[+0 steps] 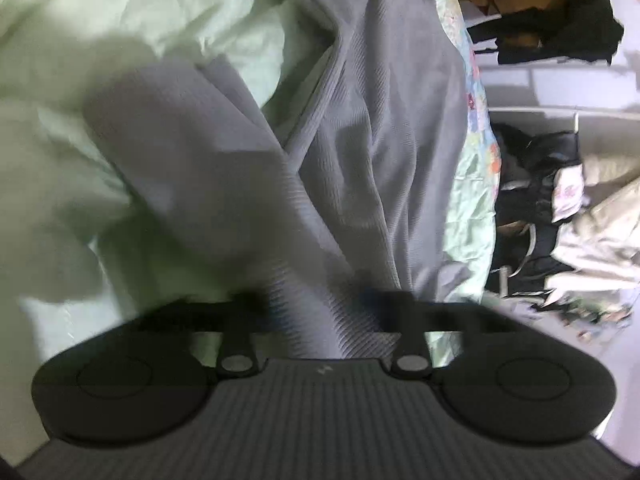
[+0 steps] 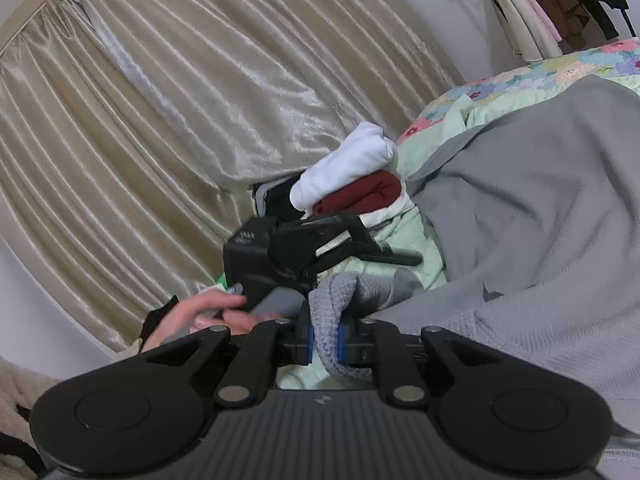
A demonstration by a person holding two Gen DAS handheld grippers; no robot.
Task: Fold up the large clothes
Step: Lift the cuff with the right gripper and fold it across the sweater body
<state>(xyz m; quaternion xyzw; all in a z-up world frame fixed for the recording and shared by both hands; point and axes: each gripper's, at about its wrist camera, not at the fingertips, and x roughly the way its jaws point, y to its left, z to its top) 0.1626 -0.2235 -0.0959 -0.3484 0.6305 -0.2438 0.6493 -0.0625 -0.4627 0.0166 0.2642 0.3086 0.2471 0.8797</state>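
Note:
A large grey ribbed garment [image 1: 380, 140] lies crumpled over pale green bedding [image 1: 60, 180]. In the blurred left wrist view a band of it runs up between the jaws of my left gripper [image 1: 314, 304]. The jaws stand apart on either side of that band. From the right wrist view the left gripper [image 2: 404, 258] points right, low over the bed, held by a person's hand [image 2: 200, 312]. My right gripper [image 2: 324, 340] is shut on a bunched edge of the grey garment [image 2: 540, 200], which spreads away to the right.
A stack of folded clothes, white [image 2: 352, 160] over dark red [image 2: 360, 196], sits by the cream curtain [image 2: 180, 120]. A floral quilt [image 2: 540, 76] covers the far bed. Clothes hang on a rack [image 2: 560, 8]. Bags and clutter [image 1: 536, 200] lie past the bed edge.

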